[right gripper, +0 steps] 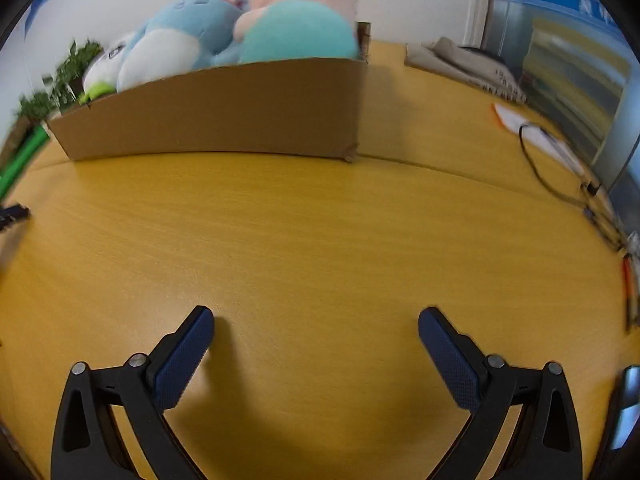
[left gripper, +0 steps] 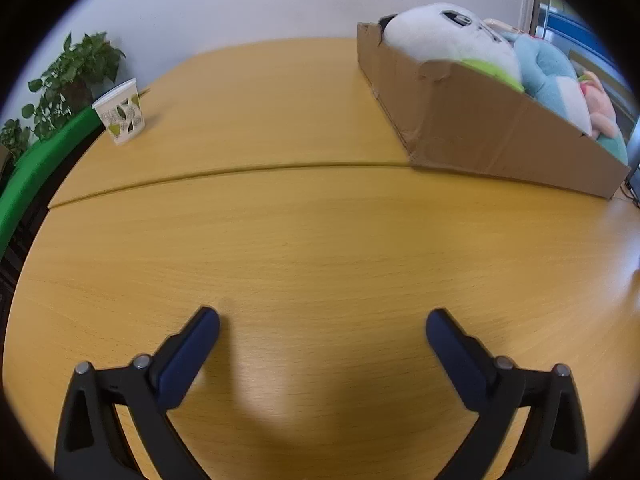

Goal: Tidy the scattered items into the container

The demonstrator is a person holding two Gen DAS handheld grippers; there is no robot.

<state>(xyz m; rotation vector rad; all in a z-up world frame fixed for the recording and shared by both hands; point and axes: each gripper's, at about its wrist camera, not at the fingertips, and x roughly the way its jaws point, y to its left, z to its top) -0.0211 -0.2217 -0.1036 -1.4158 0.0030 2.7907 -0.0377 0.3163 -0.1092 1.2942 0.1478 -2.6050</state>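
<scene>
A brown cardboard box (left gripper: 480, 132) stands on the wooden table at the right in the left wrist view, and at the upper middle in the right wrist view (right gripper: 224, 112). It holds soft toys: a white one (left gripper: 444, 36), a light blue one (left gripper: 548, 68) and a pink one (left gripper: 600, 104). In the right wrist view the blue toy (right gripper: 188, 28) and a pink and teal toy (right gripper: 300, 20) rise above the box rim. My left gripper (left gripper: 322, 322) is open and empty over bare table. My right gripper (right gripper: 316, 320) is open and empty, well short of the box.
A paper cup (left gripper: 120, 114) with a leaf pattern stands at the table's far left edge, near a potted plant (left gripper: 76, 76) and a green bar (left gripper: 36, 168). Papers (right gripper: 468, 64), a black cable (right gripper: 540, 168) and pens (right gripper: 630, 292) lie at the right.
</scene>
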